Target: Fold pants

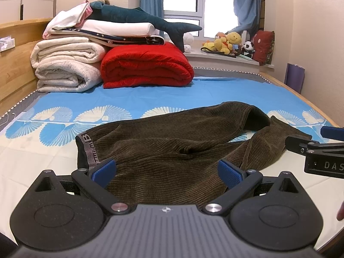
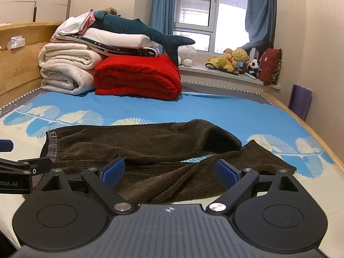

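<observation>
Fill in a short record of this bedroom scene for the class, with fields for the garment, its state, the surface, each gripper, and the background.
garment: brown corduroy pants
state: unfolded, rumpled, legs apart, waistband to the left
surface: bed sheet, blue with white fan pattern
left gripper: open, over the waist end
right gripper: open, over the near leg
background: red blanket, white blankets, plush shark

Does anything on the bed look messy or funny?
Yes, the brown pants look messy. They lie crumpled on the blue sheet, the legs splayed apart with sheet showing between them, one leg bunched into a hump. The toy shark lies on top of the blanket pile with its tail hanging over the red blanket.
</observation>
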`<action>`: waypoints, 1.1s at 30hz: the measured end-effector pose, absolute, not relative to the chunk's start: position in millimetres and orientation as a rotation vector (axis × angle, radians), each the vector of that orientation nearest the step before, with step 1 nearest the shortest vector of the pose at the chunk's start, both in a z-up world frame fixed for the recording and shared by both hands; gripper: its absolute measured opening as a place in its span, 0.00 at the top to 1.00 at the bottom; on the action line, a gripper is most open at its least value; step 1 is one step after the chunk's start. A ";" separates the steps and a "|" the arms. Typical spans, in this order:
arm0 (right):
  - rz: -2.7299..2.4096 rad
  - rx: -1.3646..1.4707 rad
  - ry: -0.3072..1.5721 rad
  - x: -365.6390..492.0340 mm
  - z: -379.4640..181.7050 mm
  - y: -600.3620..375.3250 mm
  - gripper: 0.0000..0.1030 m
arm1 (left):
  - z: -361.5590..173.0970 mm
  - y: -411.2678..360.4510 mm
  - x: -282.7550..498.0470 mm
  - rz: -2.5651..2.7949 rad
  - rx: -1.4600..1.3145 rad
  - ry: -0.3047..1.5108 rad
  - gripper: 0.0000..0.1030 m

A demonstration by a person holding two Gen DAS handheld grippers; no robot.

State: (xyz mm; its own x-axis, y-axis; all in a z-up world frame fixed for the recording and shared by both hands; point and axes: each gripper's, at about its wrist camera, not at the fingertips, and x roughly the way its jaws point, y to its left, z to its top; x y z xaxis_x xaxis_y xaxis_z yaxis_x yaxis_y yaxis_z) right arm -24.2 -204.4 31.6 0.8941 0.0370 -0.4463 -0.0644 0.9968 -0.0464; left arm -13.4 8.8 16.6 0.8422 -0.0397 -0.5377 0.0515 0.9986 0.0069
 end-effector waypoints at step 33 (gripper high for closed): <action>-0.046 0.259 0.795 193.9 -42.7 -322.4 0.53 | -57.9 253.5 180.6 0.051 -0.384 1.098 0.54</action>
State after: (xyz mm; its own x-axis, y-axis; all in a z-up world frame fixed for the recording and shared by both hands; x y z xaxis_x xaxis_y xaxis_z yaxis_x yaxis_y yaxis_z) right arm 193.9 -322.4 -42.7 0.7012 0.0561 -0.7107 0.1379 0.9674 0.2125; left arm 180.6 253.5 -57.9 0.4614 -0.1475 -0.8748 -0.2285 0.9331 -0.2779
